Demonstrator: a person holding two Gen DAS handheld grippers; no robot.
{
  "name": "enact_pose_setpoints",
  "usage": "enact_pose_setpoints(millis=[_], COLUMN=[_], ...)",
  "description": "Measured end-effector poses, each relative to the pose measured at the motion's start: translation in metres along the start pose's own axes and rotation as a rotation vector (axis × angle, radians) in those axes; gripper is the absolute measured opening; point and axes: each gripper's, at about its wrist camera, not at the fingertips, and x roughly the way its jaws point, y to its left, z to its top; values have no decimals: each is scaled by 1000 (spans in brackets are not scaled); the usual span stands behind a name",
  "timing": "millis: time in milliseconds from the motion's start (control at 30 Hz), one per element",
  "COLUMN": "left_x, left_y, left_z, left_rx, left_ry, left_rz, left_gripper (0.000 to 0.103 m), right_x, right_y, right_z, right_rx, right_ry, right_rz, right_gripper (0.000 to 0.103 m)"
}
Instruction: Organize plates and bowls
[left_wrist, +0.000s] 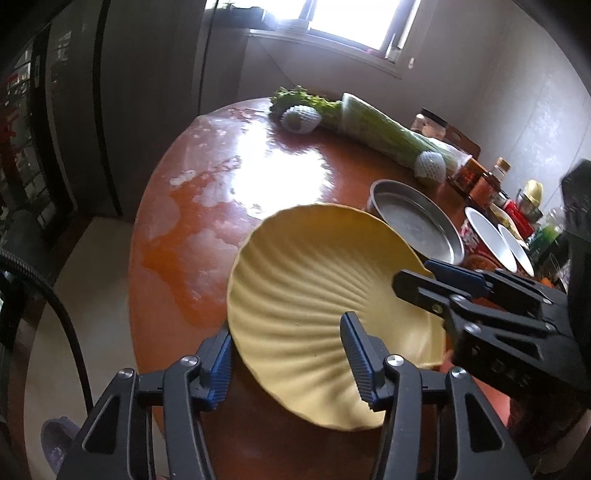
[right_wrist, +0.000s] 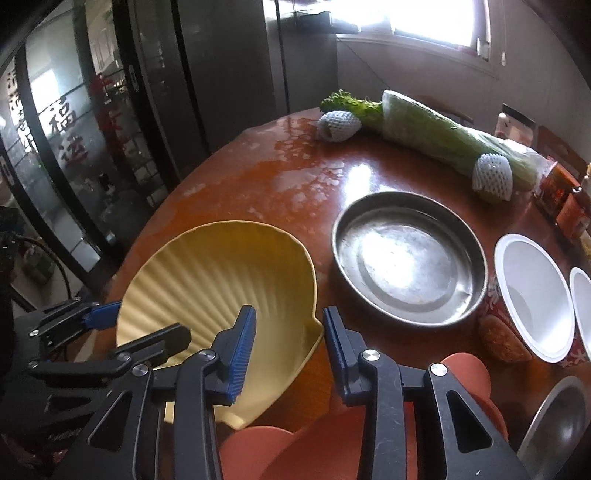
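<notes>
We hold the yellow plate (right_wrist: 218, 280) tilted over the bench (right_wrist: 258, 184): right gripper (right_wrist: 290, 349) pinches its rim, left gripper (left_wrist: 291, 354) straddles its edge half-closed. Pan (right_wrist: 408, 258) and bowls (right_wrist: 532, 295) remain unsorted.

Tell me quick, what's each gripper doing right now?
Left gripper: jaws straddle the rim of the yellow shell plate; grip cannot be told.
Right gripper: closed on the same plate's rim.

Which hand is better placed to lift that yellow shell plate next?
Right. The right tool is shut on the rim of the yellow plate, toward the metal pan; the left tool only straddles the opposite rim, jaws open.
</notes>
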Motion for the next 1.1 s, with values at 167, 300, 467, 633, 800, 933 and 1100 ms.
enact_pose_setpoints(millis=[167, 300, 467, 633, 800, 933, 1100], left_x=[-1, -2, 3, 10, 14, 19, 25], left_y=[11, 16, 15, 16, 15, 15, 11], left_z=[12, 18, 21, 27, 33, 38, 42], left_rx=[-11, -12, -10, -12, 2, 6, 34], left_ry=[-20, -38, -36, -32, -37, -36, -38], left_rz=[29, 45, 51, 65, 78, 77, 88], left_gripper=[53, 53, 53, 53, 53, 53, 53], right_x=[-6, -10, -15, -17, -14, -13, -12], right_y=[11, 17, 19, 19, 19, 20, 23], right_z=[7, 6, 2, -5, -10, -11, -11], right_rx=[-17, -23, -9, 14, 31, 32, 15], right_ry=[-21, -33, -43, -38, -30, -27, -21], right_rz=[20, 35, 40, 70, 83, 79, 53], right_gripper=[39, 39, 39, 40, 40, 40, 41])
